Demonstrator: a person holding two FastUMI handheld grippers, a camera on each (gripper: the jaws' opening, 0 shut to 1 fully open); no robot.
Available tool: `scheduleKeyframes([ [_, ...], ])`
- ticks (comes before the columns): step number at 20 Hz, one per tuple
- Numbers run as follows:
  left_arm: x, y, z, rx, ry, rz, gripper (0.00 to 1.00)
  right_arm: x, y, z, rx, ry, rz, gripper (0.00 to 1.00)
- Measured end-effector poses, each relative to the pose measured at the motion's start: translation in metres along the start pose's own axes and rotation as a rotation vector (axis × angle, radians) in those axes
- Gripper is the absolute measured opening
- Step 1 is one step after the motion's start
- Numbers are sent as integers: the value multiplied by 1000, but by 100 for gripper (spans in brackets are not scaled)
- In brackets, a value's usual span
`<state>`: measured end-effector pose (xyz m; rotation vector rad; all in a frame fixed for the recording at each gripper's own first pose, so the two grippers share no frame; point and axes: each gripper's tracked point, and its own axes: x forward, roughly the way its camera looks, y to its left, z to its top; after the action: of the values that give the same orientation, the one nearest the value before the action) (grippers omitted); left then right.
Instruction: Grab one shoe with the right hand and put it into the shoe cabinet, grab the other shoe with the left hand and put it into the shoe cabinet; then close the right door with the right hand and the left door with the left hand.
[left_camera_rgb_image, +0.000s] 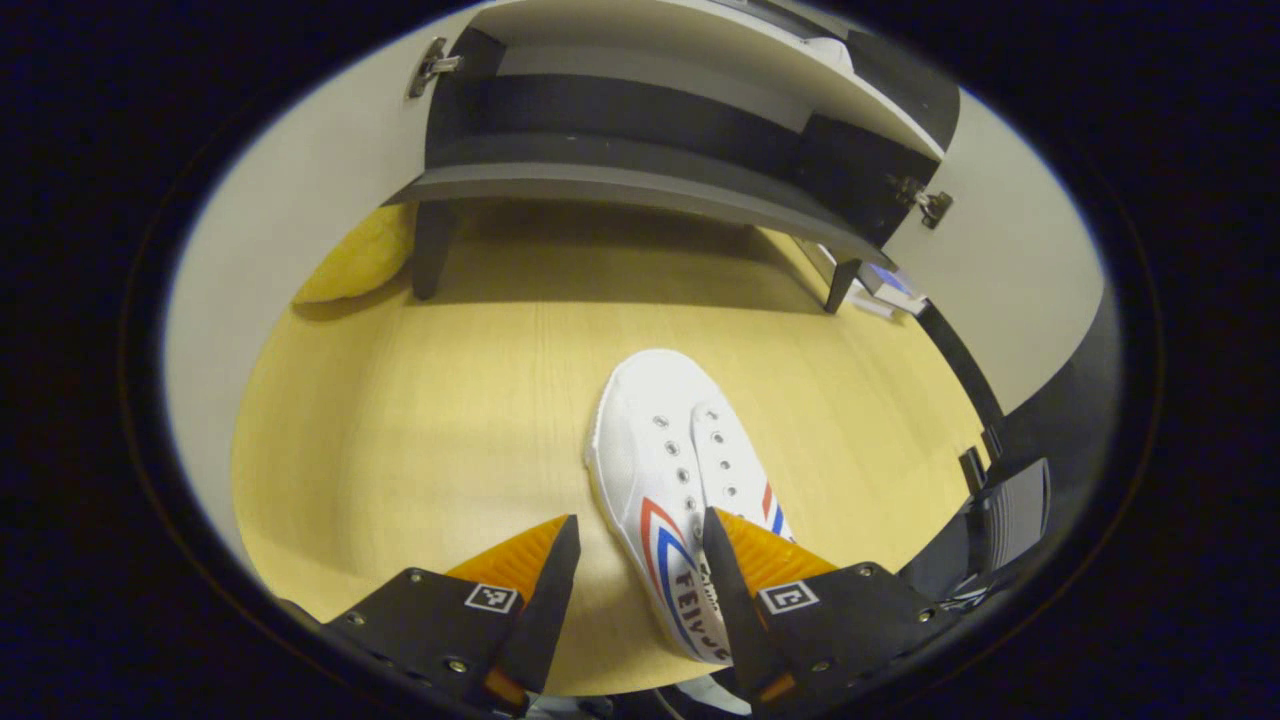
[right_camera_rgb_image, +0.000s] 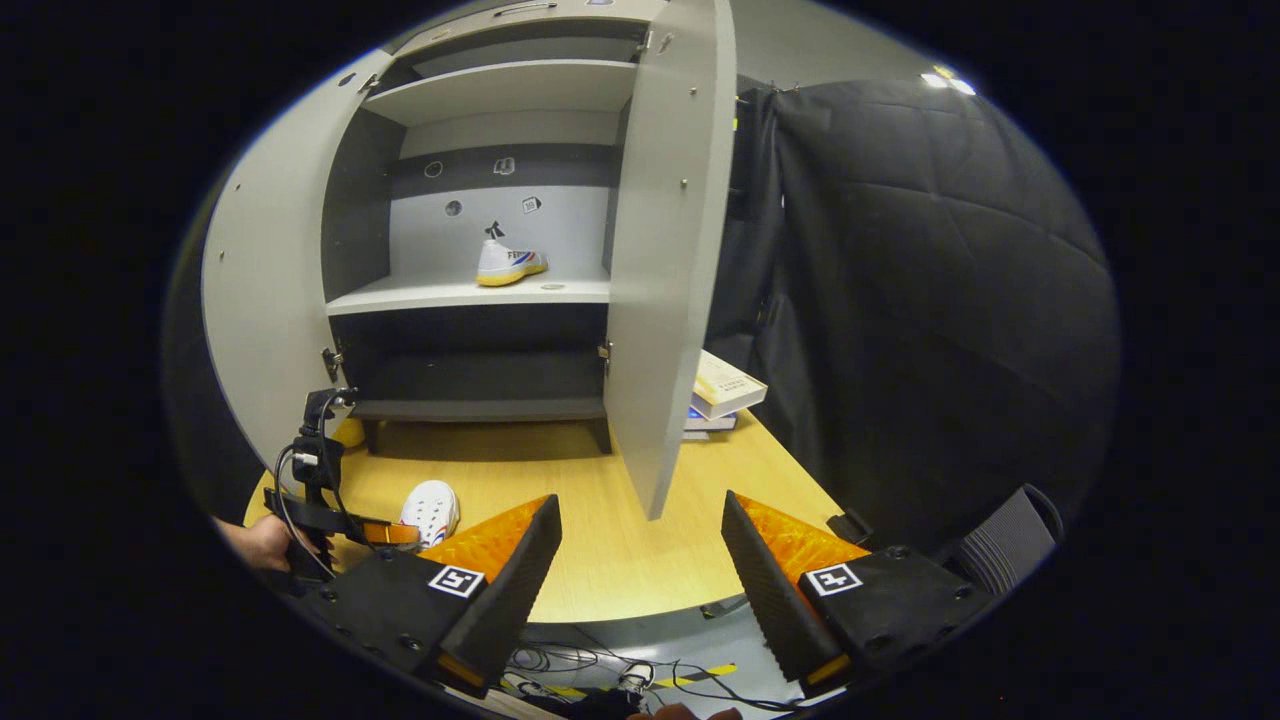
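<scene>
Progress is judged to be about one quarter. In the left gripper view, the left gripper (left_camera_rgb_image: 640, 575) is seen with its fingers apart and lowered around the rear part of the second shoe (left_camera_rgb_image: 675, 480), which lies on the wooden table (left_camera_rgb_image: 400, 430) in front of the shoe cabinet (left_camera_rgb_image: 640, 170); whether it is touched cannot be told. In the right gripper view, the first shoe (right_camera_rgb_image: 508, 265) is seen standing on the middle shelf (right_camera_rgb_image: 440, 295), and the right gripper (right_camera_rgb_image: 640, 570) is held empty, fingers apart, near the right door (right_camera_rgb_image: 660, 250). Both doors are open. The second shoe must be placed and both doors closed.
</scene>
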<state>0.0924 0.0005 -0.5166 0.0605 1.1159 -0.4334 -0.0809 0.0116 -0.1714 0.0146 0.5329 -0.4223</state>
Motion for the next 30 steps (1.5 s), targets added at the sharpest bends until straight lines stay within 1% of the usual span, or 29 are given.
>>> scheduleKeyframes([
  [3,5,-2,-5,-7,33,23,71,1,-21,-3,45,3,-25,100],
  [4,8,-4,-9,-24,45,15,71,4,-27,-3,54,6,-29,100],
  [5,8,-6,-11,-54,52,26,69,8,-32,-6,59,9,-31,100],
  [6,8,-7,-13,-64,57,38,51,11,-37,-6,61,10,-32,97],
  [7,7,-6,-15,-62,58,45,53,16,-43,-6,67,10,-33,97],
  [9,5,-8,-14,-75,61,65,52,25,-54,-8,86,19,-30,97],
  [10,7,-8,-13,-94,64,77,43,30,-60,-10,98,29,-28,100],
  [12,7,-7,-14,-109,66,96,39,40,-73,-14,114,36,-28,100],
  [13,7,-6,-13,-109,54,113,39,44,-79,-15,123,37,-25,97],
  [14,7,-7,-13,-108,61,122,28,49,-84,-15,131,38,-21,100],
  [15,2,-2,-12,-98,51,146,28,53,-87,-17,135,41,-15,100],
  [16,7,-4,-11,-110,51,158,14,57,-91,-19,135,47,-8,100],
  [17,-9,-4,-5,-109,38,186,13,61,-95,-20,132,48,-2,100],
  [18,3,-5,-6,-103,33,200,2,66,-99,-19,129,45,2,100],
  [19,-2,-4,-4,-94,31,206,2,70,-103,-19,128,43,6,96],
  [20,-7,-5,0,-92,22,213,2,75,-106,-17,132,42,10,96],
  [21,-8,-4,7,-97,14,218,2,82,-112,-16,140,39,16,100],
  [24,-36,-6,38,-146,-59,202,2,97,-129,-12,155,29,20,100],
  [25,-49,-8,54,-151,-89,196,0,101,-135,-9,156,24,19,96],
  [26,-63,-2,62,-140,-119,190,2,105,-140,-6,151,22,18,100],
  [28,-84,4,80,-83,-162,184,2,114,-153,-3,141,14,17,100],
  [30,-114,7,109,-66,-245,170,0,127,-164,1,146,2,16,100],
])
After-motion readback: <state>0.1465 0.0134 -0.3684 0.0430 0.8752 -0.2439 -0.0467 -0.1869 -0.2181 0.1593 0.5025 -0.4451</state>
